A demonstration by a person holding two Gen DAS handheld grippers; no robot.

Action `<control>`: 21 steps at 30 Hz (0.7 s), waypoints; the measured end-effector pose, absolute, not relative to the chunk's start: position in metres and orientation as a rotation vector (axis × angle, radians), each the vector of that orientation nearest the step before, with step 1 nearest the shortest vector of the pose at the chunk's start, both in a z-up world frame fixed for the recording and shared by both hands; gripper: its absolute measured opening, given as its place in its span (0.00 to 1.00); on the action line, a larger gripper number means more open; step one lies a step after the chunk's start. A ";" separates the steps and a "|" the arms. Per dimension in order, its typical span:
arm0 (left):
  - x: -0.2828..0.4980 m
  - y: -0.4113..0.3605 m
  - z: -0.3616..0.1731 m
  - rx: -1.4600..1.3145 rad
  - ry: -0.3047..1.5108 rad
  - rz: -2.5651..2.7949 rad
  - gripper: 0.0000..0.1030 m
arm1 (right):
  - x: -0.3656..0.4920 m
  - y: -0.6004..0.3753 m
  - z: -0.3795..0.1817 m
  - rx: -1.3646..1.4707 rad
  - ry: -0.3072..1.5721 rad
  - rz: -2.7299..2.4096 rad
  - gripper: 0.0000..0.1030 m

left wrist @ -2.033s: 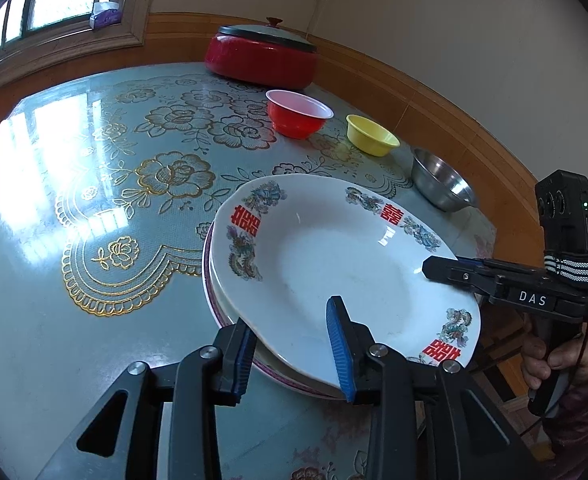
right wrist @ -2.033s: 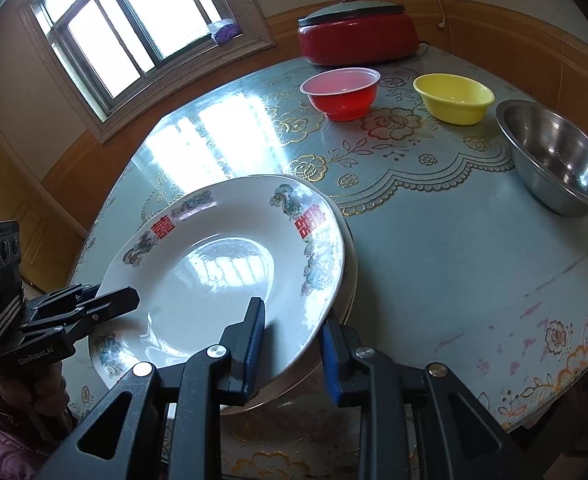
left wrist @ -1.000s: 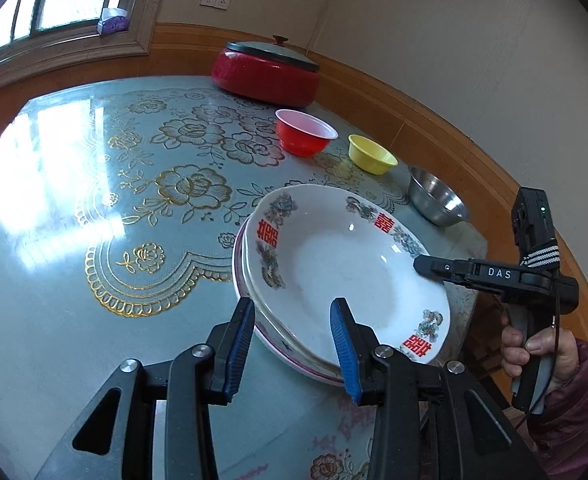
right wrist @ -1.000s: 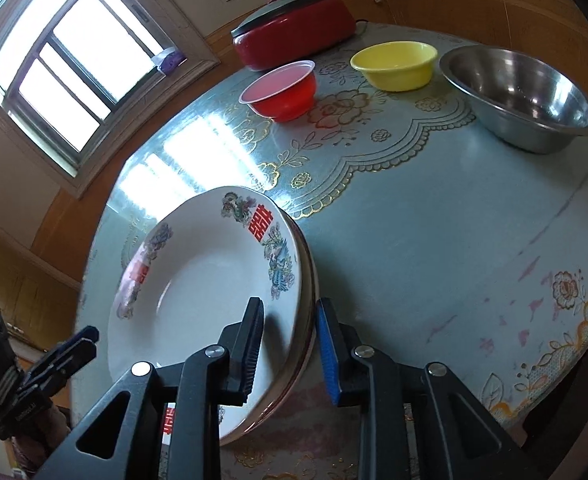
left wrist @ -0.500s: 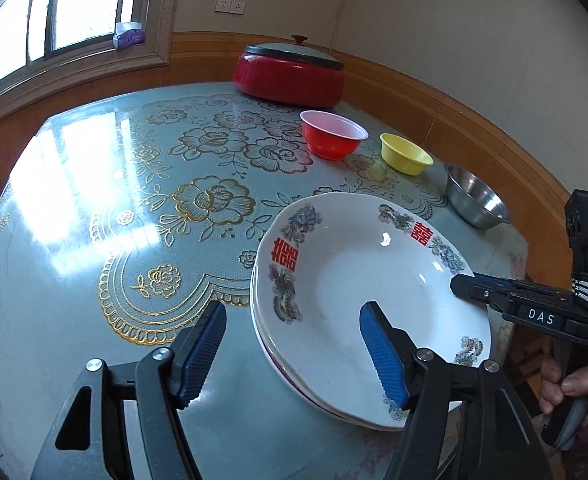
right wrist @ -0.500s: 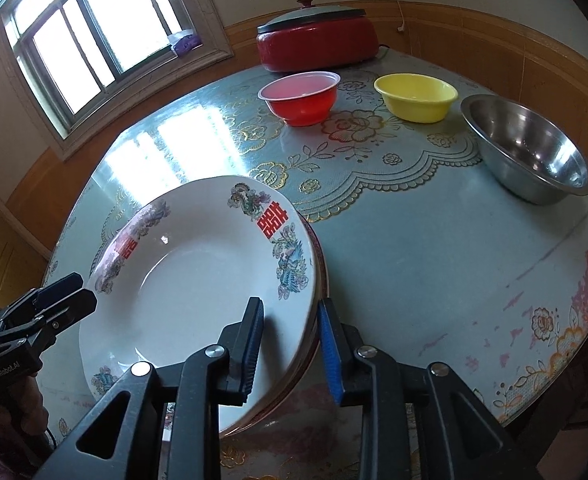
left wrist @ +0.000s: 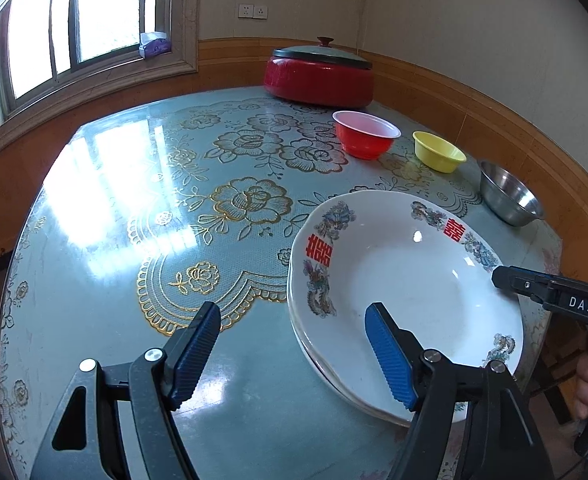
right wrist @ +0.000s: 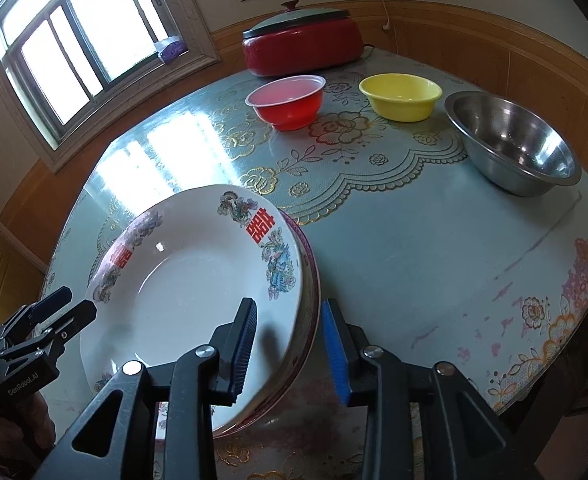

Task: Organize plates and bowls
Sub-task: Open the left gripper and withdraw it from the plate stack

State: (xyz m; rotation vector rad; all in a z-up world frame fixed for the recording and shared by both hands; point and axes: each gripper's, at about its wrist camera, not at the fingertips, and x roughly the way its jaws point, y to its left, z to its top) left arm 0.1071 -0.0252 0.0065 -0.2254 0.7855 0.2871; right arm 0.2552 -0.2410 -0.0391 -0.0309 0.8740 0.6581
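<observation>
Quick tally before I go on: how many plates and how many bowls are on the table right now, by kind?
Stacked plates: at least 2, white plate on a pink-rimmed plate; more may be hidden
Plastic bowls: 2, red bowl, yellow bowl
Steel bowls: 1, steel bowl
Lidded red pot: 1
Total: at least 6

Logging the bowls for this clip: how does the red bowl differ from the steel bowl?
The red bowl is see-through red plastic with a pale rim; the steel bowl is shiny bare metal. The red bowl is narrower with steeper sides, the steel bowl wider and more flared. The red bowl sits nearest the red cooker; the steel bowl sits by the table edge, beyond the yellow bowl. Both stand upright, empty and apart from other dishes.
</observation>
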 end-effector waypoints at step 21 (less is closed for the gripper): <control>0.130 -0.060 0.021 -0.138 0.779 0.211 0.84 | 0.264 -0.251 -0.037 -0.006 0.869 0.610 0.41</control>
